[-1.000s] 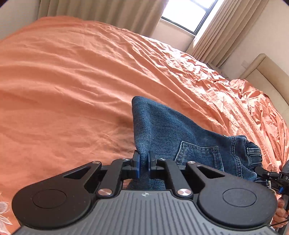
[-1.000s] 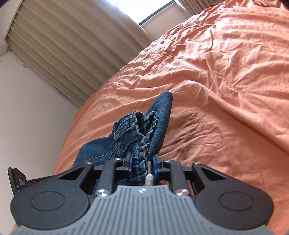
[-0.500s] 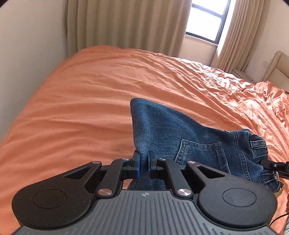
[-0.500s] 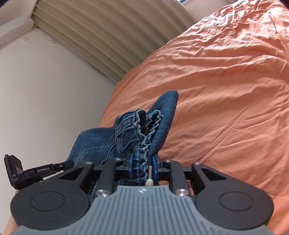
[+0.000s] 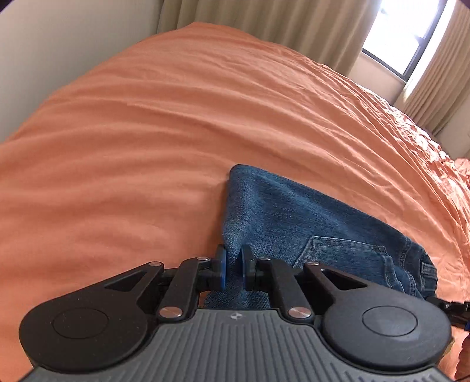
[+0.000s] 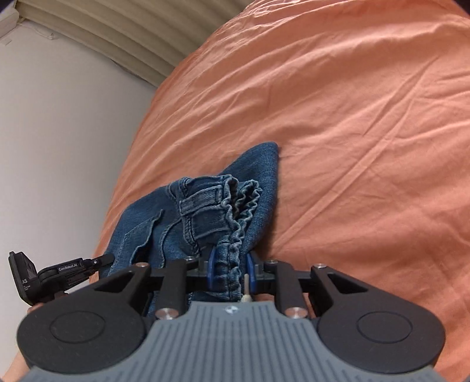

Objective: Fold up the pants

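Note:
Blue denim pants (image 5: pixel 308 223) hang folded between my two grippers above an orange bed. My left gripper (image 5: pixel 233 269) is shut on one edge of the denim; a back pocket (image 5: pixel 346 255) shows to its right. My right gripper (image 6: pixel 229 270) is shut on the gathered elastic waistband (image 6: pixel 235 235) of the pants (image 6: pixel 205 211). The far fold of the denim touches the bed sheet. The left gripper's body (image 6: pixel 44 273) shows at the left of the right wrist view.
The orange bed sheet (image 5: pixel 147 132) fills most of both views, wrinkled toward the right. Beige curtains (image 5: pixel 264 20) and a bright window (image 5: pixel 411 29) stand behind the bed. A pale wall (image 6: pixel 58 132) runs along the bed's left side.
Both grippers have tilted and come lower toward the bed with the pants still held. The views now look more down on the sheet, and the fold tip rests nearer it.

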